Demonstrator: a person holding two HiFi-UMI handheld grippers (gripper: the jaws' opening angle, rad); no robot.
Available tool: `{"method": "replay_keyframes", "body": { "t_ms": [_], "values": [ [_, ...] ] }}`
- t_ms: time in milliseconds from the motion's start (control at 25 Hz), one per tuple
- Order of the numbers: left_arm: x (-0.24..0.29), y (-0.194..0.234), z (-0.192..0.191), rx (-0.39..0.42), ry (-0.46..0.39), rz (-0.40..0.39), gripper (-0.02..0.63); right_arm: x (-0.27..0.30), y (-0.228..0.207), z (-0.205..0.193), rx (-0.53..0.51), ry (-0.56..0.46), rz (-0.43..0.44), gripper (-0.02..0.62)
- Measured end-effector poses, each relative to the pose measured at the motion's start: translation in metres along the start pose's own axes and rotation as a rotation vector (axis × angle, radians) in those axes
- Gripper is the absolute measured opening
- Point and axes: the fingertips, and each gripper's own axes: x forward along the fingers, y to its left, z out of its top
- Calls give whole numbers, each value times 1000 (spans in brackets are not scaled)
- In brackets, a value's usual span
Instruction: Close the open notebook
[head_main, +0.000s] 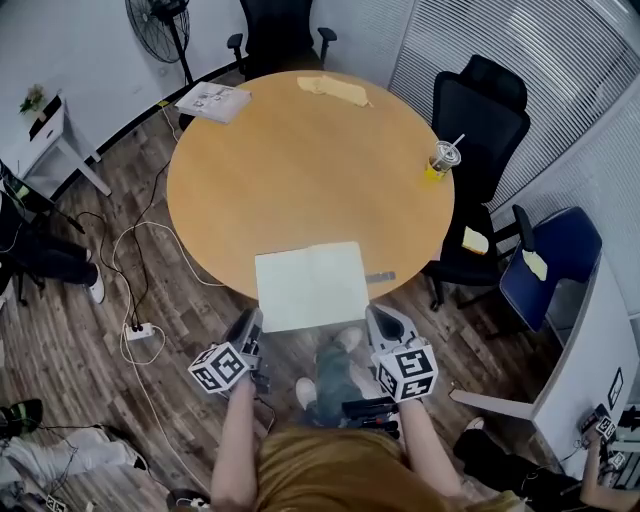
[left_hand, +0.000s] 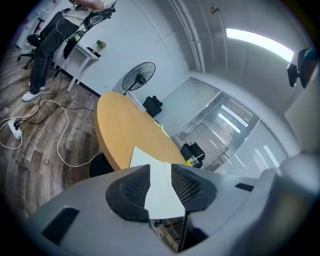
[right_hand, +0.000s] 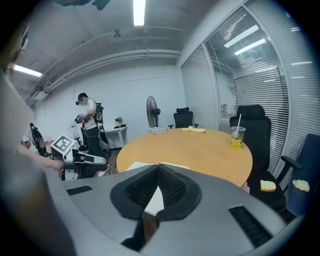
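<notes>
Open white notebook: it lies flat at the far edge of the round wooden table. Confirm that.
Not right. The open white notebook lies flat at the near edge of the round wooden table, on the side closest to the person. The head view shows it.

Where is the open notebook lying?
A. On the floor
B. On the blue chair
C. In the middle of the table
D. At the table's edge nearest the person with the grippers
D: the open notebook lies flat on the round table, right at its near edge, with both white pages facing up.
</notes>
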Motion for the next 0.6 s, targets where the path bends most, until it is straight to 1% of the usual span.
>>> {"method": "replay_keyframes", "body": {
  "t_ms": [240, 320, 480, 600],
  "values": [
    [7, 27, -24, -6, 75, 77, 152, 12, -1, -17, 11, 47, 23, 11],
    [9, 35, -34, -36, 93, 91, 152, 15, -2, -20, 15, 57, 30, 11],
    [9, 57, -56, -73, 145, 151, 154, 19, -8, -26, 23, 71, 32, 11],
    [10, 67, -65, -140, 151, 174, 164, 22, -14, -30, 26, 85, 31, 11]
  ]
}}
